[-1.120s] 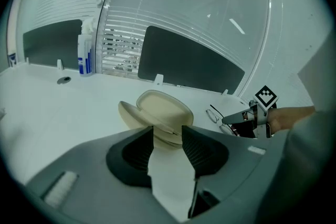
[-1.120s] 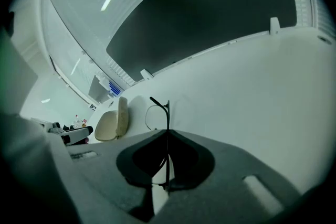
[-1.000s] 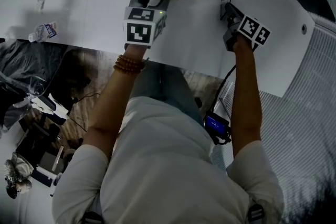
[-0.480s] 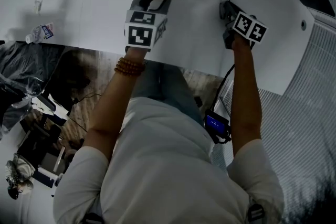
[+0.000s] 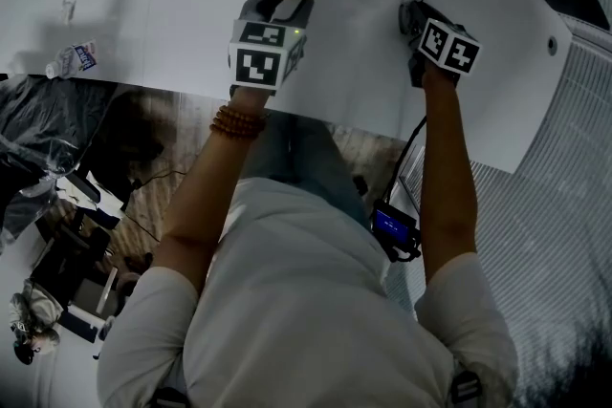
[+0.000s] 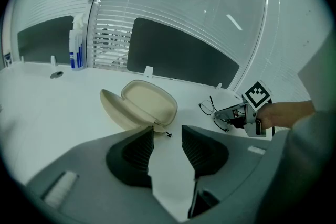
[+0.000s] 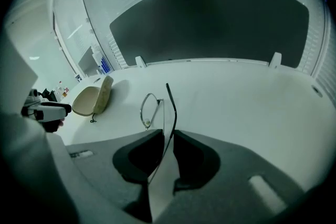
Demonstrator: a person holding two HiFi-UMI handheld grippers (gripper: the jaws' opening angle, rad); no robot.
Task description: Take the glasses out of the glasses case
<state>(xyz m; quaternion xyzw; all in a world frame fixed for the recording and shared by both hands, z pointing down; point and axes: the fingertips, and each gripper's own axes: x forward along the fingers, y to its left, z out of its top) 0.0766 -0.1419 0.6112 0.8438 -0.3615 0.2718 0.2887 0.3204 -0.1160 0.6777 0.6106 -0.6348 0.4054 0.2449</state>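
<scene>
Metal glasses (image 7: 150,110) point a temple back between just-parted jaws of right claw (image 7: 168,135); left claw (image 6: 167,132) gapes.

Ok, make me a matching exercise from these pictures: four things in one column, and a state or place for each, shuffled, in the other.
1 glasses case
2 glasses
3 left gripper
4 blue-and-white bottle

A jaws apart, nothing between them
B standing at the far edge of the table
C lid open
D out of the case, to its right

Pairs: 1-C, 2-D, 3-A, 4-B.
The right gripper has jaws that have just been opening, a temple of the glasses between them.
</scene>
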